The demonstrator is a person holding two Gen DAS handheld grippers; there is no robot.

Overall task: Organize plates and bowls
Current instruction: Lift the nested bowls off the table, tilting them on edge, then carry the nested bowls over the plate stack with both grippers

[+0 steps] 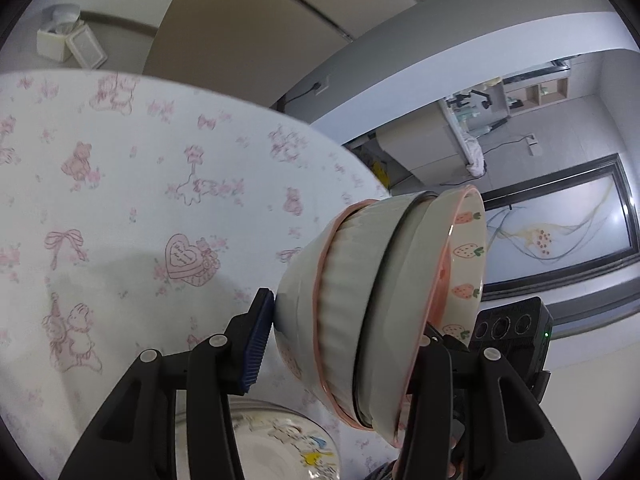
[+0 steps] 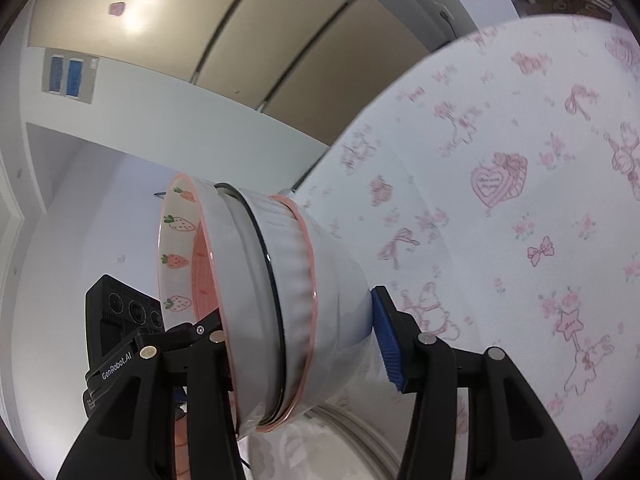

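Observation:
A stack of nested white bowls [image 1: 360, 300] with pink and black rims hangs tilted on its side above the table. The innermost bowl shows printed strawberries. My left gripper [image 1: 344, 352] is shut on the stack, its blue pad [image 1: 258, 344] pressed to the bottom bowl's base and the other finger inside the rim. My right gripper [image 2: 300, 336] is shut on the same stack of bowls [image 2: 272, 300] from the opposite side, its blue pad [image 2: 386, 340] on the base. Below lies a plate with a cartoon print [image 1: 288, 440], also seen as the plate [image 2: 344, 432].
The table wears a white cloth with pink bears and bows [image 1: 120, 180], and its far edge curves close behind the bowls. A white container [image 1: 60, 40] stands on the floor beyond it. The other gripper's black camera body [image 1: 512, 328] sits just beside the stack.

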